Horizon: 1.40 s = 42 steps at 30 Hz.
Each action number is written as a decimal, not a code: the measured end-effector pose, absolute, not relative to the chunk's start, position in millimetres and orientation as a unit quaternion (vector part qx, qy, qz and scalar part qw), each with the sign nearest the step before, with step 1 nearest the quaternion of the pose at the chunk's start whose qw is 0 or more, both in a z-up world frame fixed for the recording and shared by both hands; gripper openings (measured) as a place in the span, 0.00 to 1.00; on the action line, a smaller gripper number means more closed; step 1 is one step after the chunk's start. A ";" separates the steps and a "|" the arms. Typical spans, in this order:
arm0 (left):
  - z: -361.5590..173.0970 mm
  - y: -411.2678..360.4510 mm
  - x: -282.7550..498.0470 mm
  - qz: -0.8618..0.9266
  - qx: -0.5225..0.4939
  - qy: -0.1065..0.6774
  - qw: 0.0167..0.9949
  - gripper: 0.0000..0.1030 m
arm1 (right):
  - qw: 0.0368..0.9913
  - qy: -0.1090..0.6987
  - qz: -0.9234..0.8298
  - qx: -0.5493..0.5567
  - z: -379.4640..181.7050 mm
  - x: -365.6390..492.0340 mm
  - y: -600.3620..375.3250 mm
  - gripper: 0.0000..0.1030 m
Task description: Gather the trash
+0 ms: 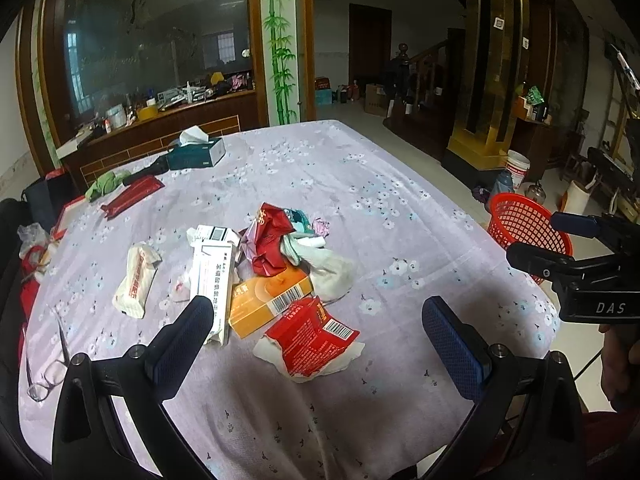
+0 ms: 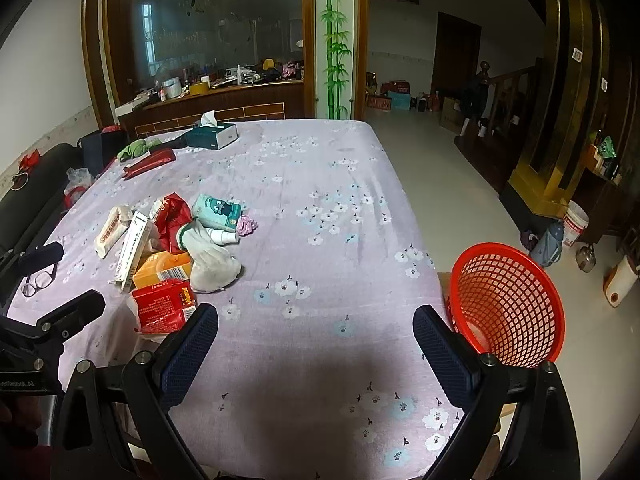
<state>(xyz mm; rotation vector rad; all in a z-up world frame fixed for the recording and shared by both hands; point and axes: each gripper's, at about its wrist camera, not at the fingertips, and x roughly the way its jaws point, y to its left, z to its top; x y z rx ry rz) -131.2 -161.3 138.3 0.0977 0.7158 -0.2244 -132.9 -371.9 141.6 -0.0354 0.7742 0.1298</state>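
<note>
A heap of trash lies mid-table: a torn red packet (image 1: 310,334) on white paper, an orange box (image 1: 266,294), a long white box (image 1: 211,276), a crumpled red wrapper (image 1: 270,240), a white cloth (image 1: 330,270) and a white tissue pack (image 1: 136,280). My left gripper (image 1: 316,326) stands open just short of the red packet, nothing between its fingers. My right gripper (image 2: 316,336) hangs open over bare cloth, the same heap (image 2: 172,248) to its left. A red mesh basket (image 2: 506,304) stands at the table's right edge, beside the right fingertip.
The table (image 1: 400,208) wears a lilac flowered cloth. Glasses (image 1: 46,380) lie near the left front corner. A teal tissue box (image 1: 196,152), a green cloth (image 1: 106,184) and a red flat box (image 1: 132,196) sit at the far left. Floor clutter stands beyond the right edge.
</note>
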 end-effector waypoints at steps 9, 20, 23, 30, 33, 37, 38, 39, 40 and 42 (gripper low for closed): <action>135.9 -157.2 -127.5 -0.108 0.042 0.353 0.928 1.00 | 0.922 0.381 0.069 -0.021 139.8 -123.1 -366.4 0.96; 115.3 -141.0 -106.2 -0.132 0.019 0.390 0.911 1.00 | 0.911 0.405 0.071 0.012 131.2 -109.9 -375.8 0.84; 100.6 -135.3 -96.2 -0.145 0.001 0.420 0.896 1.00 | 0.909 0.411 0.070 0.018 129.0 -108.8 -378.5 0.84; 64.9 -111.9 -65.7 -0.137 -0.064 0.476 0.866 0.84 | 0.907 0.416 0.068 0.019 127.5 -108.3 -380.1 0.84; 54.4 -112.2 -53.7 -0.147 -0.055 0.486 0.860 0.81 | 0.906 0.418 0.067 0.017 126.9 -107.7 -380.0 0.84; 41.2 -117.7 -41.2 -0.164 -0.041 0.502 0.848 0.70 | 0.906 0.418 0.067 0.014 127.2 -106.9 -379.1 0.84; 36.8 -119.4 -37.8 -0.167 -0.039 0.508 0.844 0.60 | 0.906 0.418 0.067 0.013 126.8 -106.8 -378.6 0.84; 34.4 -120.9 -34.5 -0.171 -0.040 0.515 0.839 0.52 | 0.905 0.420 0.068 0.013 126.4 -106.1 -378.0 0.84; 30.9 -123.1 -33.0 -0.179 -0.042 0.523 0.833 0.51 | 0.904 0.421 0.069 0.013 125.9 -105.3 -377.7 0.84; 30.7 -126.7 -34.8 -0.189 -0.041 0.522 0.831 0.43 | 0.902 0.424 0.074 0.013 124.8 -102.3 -375.3 0.84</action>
